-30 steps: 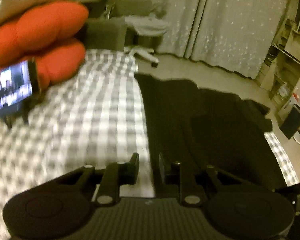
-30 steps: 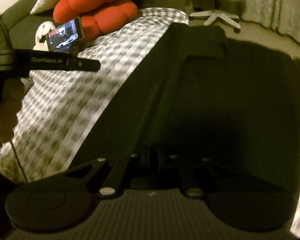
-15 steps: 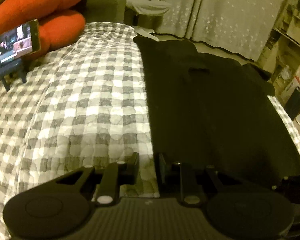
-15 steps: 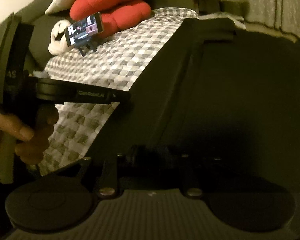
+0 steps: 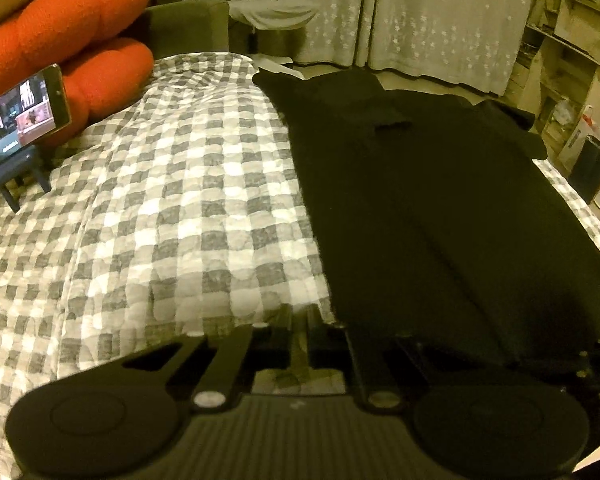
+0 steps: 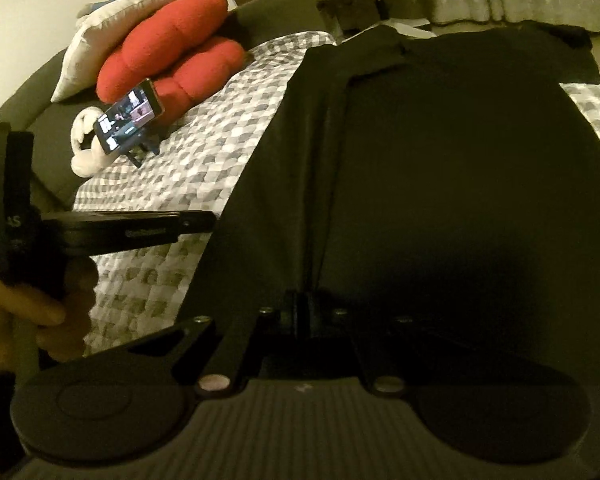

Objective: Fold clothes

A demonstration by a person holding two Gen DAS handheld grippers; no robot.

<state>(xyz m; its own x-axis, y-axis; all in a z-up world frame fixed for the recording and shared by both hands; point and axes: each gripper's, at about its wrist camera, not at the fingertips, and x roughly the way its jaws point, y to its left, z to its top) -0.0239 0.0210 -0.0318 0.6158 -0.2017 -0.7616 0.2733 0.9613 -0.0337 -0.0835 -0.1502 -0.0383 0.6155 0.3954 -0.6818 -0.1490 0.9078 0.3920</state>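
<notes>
A black garment (image 5: 440, 208) (image 6: 460, 160) lies spread flat on the grey-and-white checked bedspread (image 5: 172, 208). My left gripper (image 5: 300, 328) is low at the garment's near left corner. Its jaws are closing, and a narrow gap between them shows pale bedspread. The right fingertip (image 5: 322, 326) lies at the garment's edge. In the right wrist view the left gripper (image 6: 210, 220) appears side-on, held by a hand (image 6: 24, 320). My right gripper (image 6: 302, 306) is over the garment's near part with jaws closing and tips almost together. It is too dark to see whether cloth is pinched.
Red cushions (image 5: 60, 40) and a white pillow (image 6: 112, 40) lie at the head of the bed. In front of them a lit phone (image 5: 16, 120) stands on a small stand. A curtain (image 5: 440, 12), an office chair (image 5: 272, 12) and shelves (image 5: 572, 80) stand beyond the bed.
The left gripper came down to the bedspread at the garment's corner, then held still while its fingers narrowed. The right view rolled and shifted, and its fingertips drew closer together.
</notes>
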